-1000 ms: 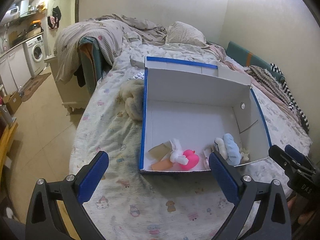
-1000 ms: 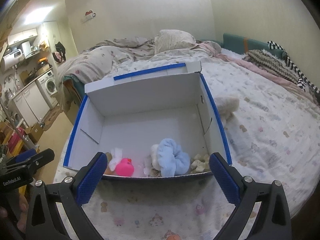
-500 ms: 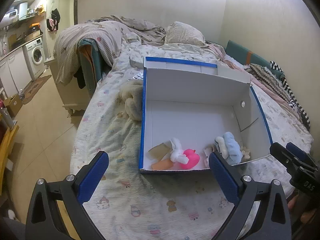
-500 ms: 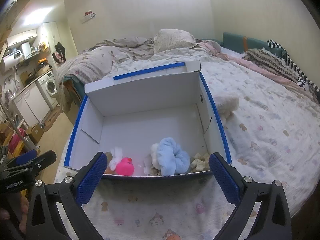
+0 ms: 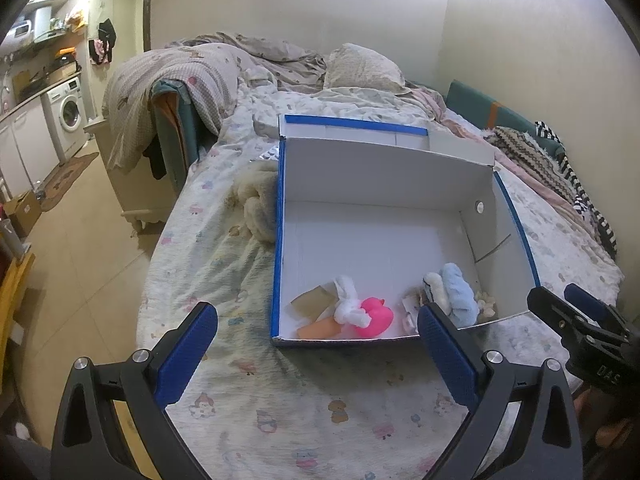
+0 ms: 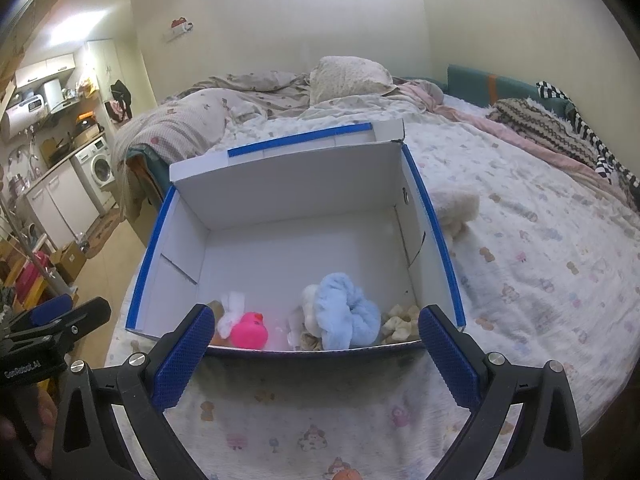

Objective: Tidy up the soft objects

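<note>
A white cardboard box with blue-taped edges (image 5: 384, 184) (image 6: 288, 184) lies open on the bed. Along its near wall sit a pink rubber duck (image 5: 376, 314) (image 6: 250, 330), a white knotted cloth (image 5: 350, 308) (image 6: 232, 308), a light blue fluffy scrunchie (image 5: 458, 294) (image 6: 346, 312), a cream scrunchie (image 5: 434, 286) (image 6: 310, 300) and small beige bits (image 6: 400, 320). A cream plush (image 5: 258, 208) (image 6: 456, 210) rests on the bed beside the box's far side wall. My left gripper (image 5: 316, 340) and right gripper (image 6: 316, 344) both hang open and empty before the box's near edge.
The bed sheet (image 5: 280, 400) has a cartoon print; rumpled blankets and a pillow (image 5: 360, 66) lie behind the box. Knitted and striped textiles (image 6: 560, 128) line the wall side. To the left are bare floor (image 5: 72, 280), a washing machine (image 5: 68, 114) and kitchen cabinets.
Both views have drawn back very slightly from the box. Nothing in the box has moved, and both grippers stay open.
</note>
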A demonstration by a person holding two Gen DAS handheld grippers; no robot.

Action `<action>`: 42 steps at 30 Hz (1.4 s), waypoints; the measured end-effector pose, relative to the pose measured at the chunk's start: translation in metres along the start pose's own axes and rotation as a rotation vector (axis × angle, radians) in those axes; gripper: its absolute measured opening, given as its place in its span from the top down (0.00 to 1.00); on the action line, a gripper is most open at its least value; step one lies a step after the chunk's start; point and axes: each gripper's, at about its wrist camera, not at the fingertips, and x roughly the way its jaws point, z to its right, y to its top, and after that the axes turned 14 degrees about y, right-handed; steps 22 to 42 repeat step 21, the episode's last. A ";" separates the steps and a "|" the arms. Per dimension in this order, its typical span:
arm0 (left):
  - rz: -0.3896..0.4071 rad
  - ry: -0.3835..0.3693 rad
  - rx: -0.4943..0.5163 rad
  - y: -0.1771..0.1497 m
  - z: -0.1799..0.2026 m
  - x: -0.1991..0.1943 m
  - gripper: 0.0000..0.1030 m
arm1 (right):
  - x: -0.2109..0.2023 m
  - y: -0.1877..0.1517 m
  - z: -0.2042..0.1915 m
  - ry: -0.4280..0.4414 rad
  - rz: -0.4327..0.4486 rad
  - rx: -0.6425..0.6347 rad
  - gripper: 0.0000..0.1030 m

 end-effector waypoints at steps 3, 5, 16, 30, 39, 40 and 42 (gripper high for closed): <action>-0.002 0.000 -0.001 0.000 0.000 0.000 0.03 | 0.000 0.000 0.000 -0.002 0.000 -0.002 0.00; -0.003 -0.001 -0.003 -0.001 0.000 0.000 0.03 | -0.001 0.000 0.000 -0.001 0.002 -0.002 0.00; 0.002 0.006 0.010 -0.002 0.001 -0.001 0.03 | 0.000 0.000 0.000 -0.001 -0.001 -0.001 0.00; -0.003 0.005 0.010 -0.002 0.001 0.001 0.03 | 0.000 0.000 -0.001 -0.001 -0.001 -0.001 0.00; -0.003 0.005 0.010 -0.002 0.001 0.001 0.03 | 0.000 0.000 -0.001 -0.001 -0.001 -0.001 0.00; -0.003 0.005 0.010 -0.002 0.001 0.001 0.03 | 0.000 0.000 -0.001 -0.001 -0.001 -0.001 0.00; -0.003 0.005 0.010 -0.002 0.001 0.001 0.03 | 0.000 0.000 -0.001 -0.001 -0.001 -0.001 0.00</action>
